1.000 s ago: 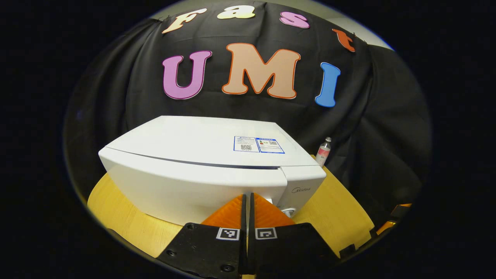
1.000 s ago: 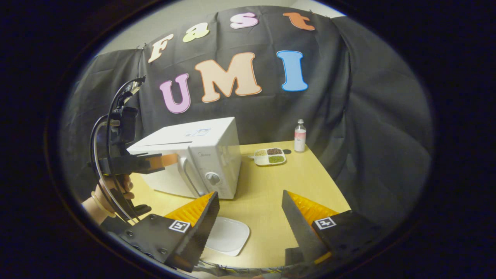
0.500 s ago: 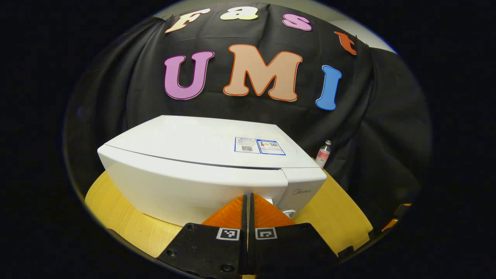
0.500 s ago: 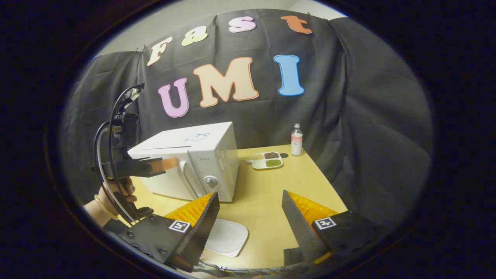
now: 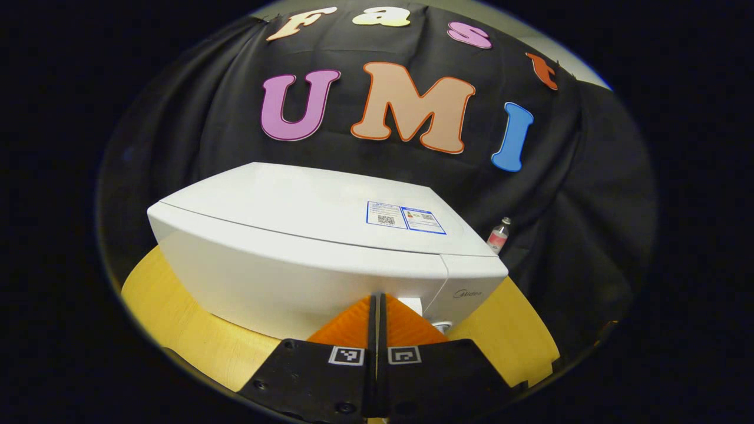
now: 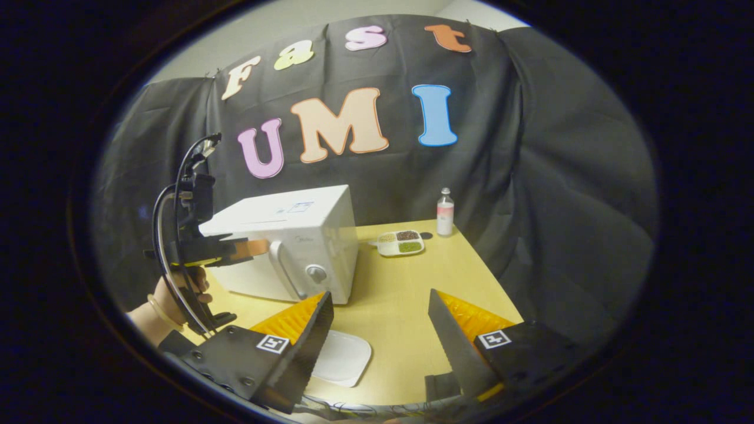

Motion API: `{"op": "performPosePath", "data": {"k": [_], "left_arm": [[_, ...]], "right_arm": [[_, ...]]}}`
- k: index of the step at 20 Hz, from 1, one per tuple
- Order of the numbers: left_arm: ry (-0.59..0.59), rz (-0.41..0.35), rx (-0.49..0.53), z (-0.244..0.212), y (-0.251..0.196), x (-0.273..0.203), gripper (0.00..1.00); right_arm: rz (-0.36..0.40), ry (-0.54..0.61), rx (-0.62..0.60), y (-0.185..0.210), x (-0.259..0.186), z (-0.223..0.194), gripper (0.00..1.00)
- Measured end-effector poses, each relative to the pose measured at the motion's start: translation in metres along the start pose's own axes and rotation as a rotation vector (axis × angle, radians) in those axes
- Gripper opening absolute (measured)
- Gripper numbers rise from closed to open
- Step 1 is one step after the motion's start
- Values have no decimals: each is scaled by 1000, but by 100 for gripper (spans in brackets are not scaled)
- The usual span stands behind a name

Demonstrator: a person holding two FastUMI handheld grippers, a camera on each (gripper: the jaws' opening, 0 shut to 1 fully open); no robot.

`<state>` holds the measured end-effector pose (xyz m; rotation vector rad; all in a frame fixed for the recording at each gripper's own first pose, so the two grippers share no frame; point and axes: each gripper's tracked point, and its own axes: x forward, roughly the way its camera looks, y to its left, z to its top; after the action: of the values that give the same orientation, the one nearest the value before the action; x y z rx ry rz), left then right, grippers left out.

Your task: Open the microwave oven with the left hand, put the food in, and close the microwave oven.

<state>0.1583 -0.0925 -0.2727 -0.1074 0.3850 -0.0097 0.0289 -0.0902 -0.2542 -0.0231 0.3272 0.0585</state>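
sitting on the wooden table (image 6: 406, 294) just ahead of the left gripper (image 5: 377, 300), the white microwave oven (image 5: 306, 247) with its long axis running left to right across the left gripper view, door (image 5: 283, 282) facing the gripper and shut. left gripper fingers pressed together with no gap, tips right at the door's right edge by the handle (image 6: 281, 268); cannot tell whether anything is pinched between them. seen from the right gripper view, same gripper (image 6: 265, 247) held level by a hand (image 6: 177, 291), pointing at the upright handle, knob (image 6: 316, 272) just beyond. right gripper (image 6: 380, 312) spread wide, holding nothing, hovering above the table. white square plate (image 6: 341, 365) lying flat just below its left finger, bare. farther ahead, a divided food tray (image 6: 400, 242) with dark, green and pale fillings in separate compartments, and a small bottle (image 6: 445, 212) standing upright just past it near the wall.
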Motion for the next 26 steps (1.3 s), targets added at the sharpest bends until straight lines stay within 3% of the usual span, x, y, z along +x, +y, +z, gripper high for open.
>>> {"op": "performPosePath", "data": {"k": [3,4,7,9,12,13,14,15,20,26], "left_arm": [[7,14,19,1,3,-1,1],[0,21,33,4,4,-3,1],[-35,1,61,19,-1,-18,1],[-68,-3,84,31,0,-37,8],[-134,17,142,47,10,-73,29],[-144,30,156,48,15,-85,31],[-148,34,167,47,19,-98,38],[-150,40,174,46,23,-109,36],[-129,118,175,34,44,-151,98],[-134,188,149,34,53,-158,98]], "right_arm": [[-2,-1,1,1,-1,1,100],[-2,0,3,2,0,0,92],[-1,3,4,6,1,1,92],[5,1,4,12,3,2,92],[23,9,15,22,9,-1,92],[32,16,19,26,12,-2,92],[41,18,22,31,13,-3,99],[51,18,24,35,15,-2,99],[79,5,20,49,19,3,100],[105,-3,19,58,23,5,100]]}}
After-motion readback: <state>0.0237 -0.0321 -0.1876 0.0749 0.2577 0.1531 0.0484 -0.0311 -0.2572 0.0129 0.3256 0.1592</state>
